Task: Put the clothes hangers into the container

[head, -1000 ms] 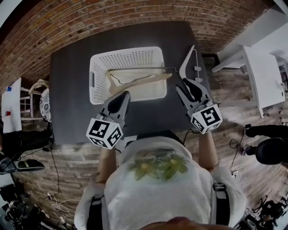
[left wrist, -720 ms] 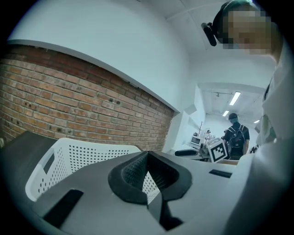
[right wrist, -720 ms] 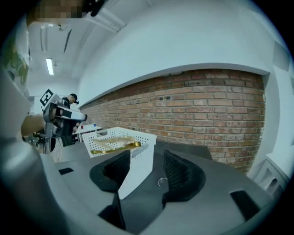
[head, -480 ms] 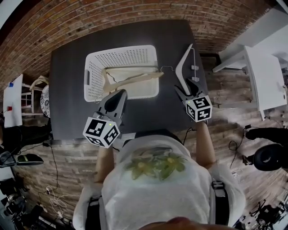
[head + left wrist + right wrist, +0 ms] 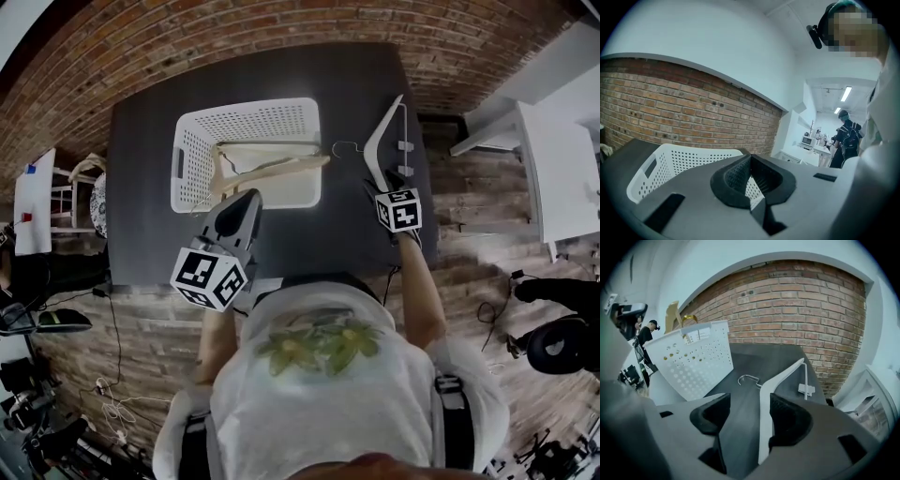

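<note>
nearest the person, the left gripper is closed with nothing between its pads; it hangs over the near half of the table, pointing at the container, and takes no part in the pickup. the right gripper sits low over the right edge of the table. its jaws have just been opening and stand wide apart, with the near arm of the white hanger between them, close against the right-hand pad and well clear of the other; nothing is clamped yet. risk: the grip point is near one end of a long, smooth plastic part, so on lifting the hanger is likely to pivot in the jaws and droop. risk: the hanger lies along the right edge, so a sideways nudge from a pad during closing could push it off the table. risk: the metal hook and the clip bar project from the body and may catch on the rim during insertion. the white hanger lies flat, slim, bent at the shoulder, hook toward the container. beyond it, the white perforated container stands toward the far edge, left of centre, holding a wooden hanger that leans with one end above the rim; this may obstruct entry. a brick wall closes the view.
</note>
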A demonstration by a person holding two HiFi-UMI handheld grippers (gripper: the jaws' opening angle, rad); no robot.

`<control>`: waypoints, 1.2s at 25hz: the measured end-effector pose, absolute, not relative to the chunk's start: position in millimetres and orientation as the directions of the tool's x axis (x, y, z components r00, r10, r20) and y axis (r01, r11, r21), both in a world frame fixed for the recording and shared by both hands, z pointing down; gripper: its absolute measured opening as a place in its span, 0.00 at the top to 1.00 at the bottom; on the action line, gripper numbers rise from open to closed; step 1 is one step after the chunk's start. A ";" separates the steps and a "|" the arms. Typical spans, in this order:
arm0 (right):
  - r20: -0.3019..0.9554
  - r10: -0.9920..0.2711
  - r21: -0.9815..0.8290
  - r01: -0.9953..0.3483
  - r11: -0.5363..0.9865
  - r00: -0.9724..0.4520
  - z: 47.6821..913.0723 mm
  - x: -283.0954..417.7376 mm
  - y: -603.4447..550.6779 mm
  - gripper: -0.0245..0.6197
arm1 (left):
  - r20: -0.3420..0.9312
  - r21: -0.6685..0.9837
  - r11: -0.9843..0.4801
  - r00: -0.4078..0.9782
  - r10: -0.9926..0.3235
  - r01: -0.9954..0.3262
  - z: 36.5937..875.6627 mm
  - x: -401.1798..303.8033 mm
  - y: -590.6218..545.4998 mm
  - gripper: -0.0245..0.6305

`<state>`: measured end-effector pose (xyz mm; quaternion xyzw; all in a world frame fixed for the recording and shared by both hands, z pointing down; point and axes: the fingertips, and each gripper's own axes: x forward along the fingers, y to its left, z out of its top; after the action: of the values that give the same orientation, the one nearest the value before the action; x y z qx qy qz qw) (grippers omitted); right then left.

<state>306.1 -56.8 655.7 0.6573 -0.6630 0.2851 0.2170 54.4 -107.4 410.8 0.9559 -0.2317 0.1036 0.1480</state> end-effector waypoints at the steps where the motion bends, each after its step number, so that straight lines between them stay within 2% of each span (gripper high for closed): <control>1: 0.676 -0.736 -0.088 -0.996 -0.030 -0.037 662.5 309.6 -58.1 0.58 | 0.269 0.232 -0.847 0.868 -0.417 -0.479 410.2 56.0 -107.3 0.92; 15: 0.812 -0.583 -0.088 -0.994 -0.063 -0.035 731.3 328.3 -75.0 0.58 | 0.317 0.228 -0.818 0.835 -0.450 -0.528 419.1 61.3 -104.9 0.92; 24: 0.812 -0.584 -0.063 -0.993 -0.102 0.008 741.3 333.6 -73.6 0.58 | 0.334 0.227 -0.828 0.840 -0.428 -0.512 423.9 71.2 -104.3 0.92; 25: 0.810 -0.587 -0.064 -0.993 -0.103 0.009 741.2 334.4 -73.7 0.60 | 0.333 0.228 -0.830 0.842 -0.424 -0.509 424.3 71.9 -104.2 0.92; 27: 0.801 -0.598 -0.074 -0.992 -0.105 0.004 741.1 336.1 -72.8 0.75 | 0.333 0.231 -0.834 0.846 -0.416 -0.501 425.1 73.2 -103.3 0.92; 30: 0.807 -0.591 -0.077 -0.992 -0.096 -0.006 742.1 336.7 -71.0 0.75 | 0.333 0.234 -0.841 0.853 -0.402 -0.488 424.8 75.3 -102.9 0.92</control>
<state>336.7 -71.0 742.1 0.6474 -0.6113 0.3593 0.2795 75.3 -102.9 424.8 0.9496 -0.2342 0.1368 0.1570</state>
